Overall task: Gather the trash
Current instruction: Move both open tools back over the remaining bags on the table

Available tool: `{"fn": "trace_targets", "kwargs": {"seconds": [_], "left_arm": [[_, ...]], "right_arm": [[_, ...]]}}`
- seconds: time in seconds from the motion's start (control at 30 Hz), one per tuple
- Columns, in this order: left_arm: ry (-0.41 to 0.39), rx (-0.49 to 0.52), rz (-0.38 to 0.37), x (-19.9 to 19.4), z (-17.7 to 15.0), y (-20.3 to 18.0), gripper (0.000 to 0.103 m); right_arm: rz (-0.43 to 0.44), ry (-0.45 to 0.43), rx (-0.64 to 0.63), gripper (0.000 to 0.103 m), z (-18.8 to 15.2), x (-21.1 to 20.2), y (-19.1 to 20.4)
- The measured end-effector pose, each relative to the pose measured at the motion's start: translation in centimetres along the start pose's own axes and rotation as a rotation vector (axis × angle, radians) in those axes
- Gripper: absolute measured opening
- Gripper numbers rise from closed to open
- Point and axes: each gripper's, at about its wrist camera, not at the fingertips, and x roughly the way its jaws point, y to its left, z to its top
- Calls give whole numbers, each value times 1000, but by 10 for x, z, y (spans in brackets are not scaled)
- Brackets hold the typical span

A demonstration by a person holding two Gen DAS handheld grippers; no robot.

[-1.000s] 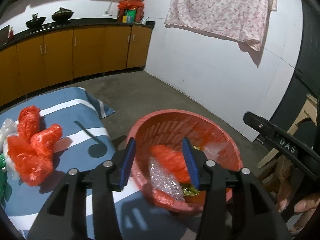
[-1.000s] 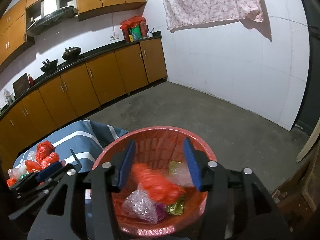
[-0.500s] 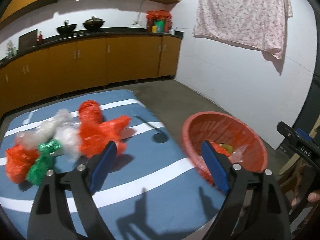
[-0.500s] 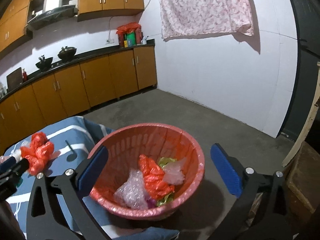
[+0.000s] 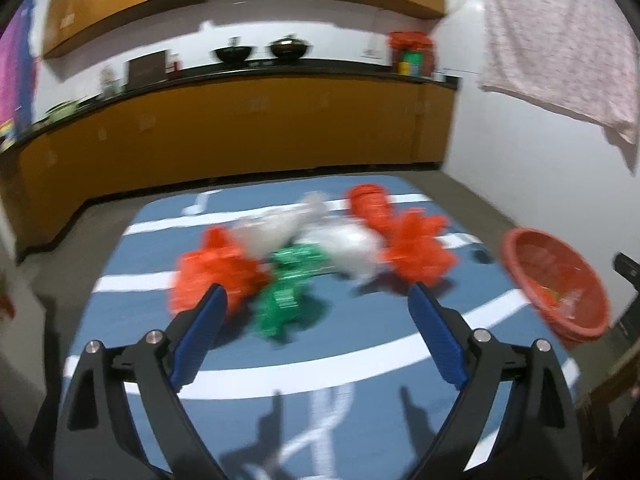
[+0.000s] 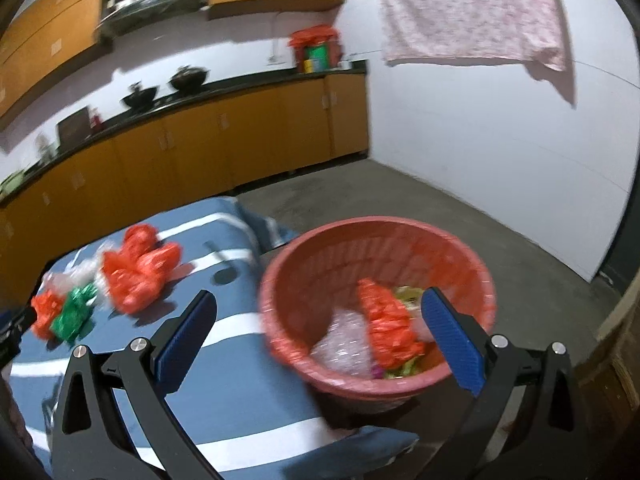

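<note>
Both tools gape empty: the left tool (image 5: pixel 316 324) faces the bags (image 5: pixel 288 300), the right tool (image 6: pixel 320 320) hangs over the basket (image 6: pixel 476 264).

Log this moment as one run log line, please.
left gripper: open, empty, facing bags on blue cloth | right gripper: open, empty, by red basket | basket: partly filled

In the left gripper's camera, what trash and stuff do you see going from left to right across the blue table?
Orange plastic bag → green crinkly wrapper → clear plastic bag → second orange plastic bag → red basket at the table's right edge, with some trash already inside.
</note>
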Motion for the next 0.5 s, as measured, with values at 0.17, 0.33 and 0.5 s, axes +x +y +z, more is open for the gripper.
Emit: {"fn": "trace_targets", "kwargs": {"seconds": [0.17, 0.33, 0.5], "left_arm": [[11, -70, 86, 4, -2, 50, 91], [31, -121, 117, 23, 2, 84, 91], [59, -118, 94, 48, 13, 95, 86]], "right_arm": [[73, 31, -69, 101, -2, 6, 38], [126, 31, -75, 101, 0, 13, 66], [179, 30, -38, 97, 11, 35, 98]]}}
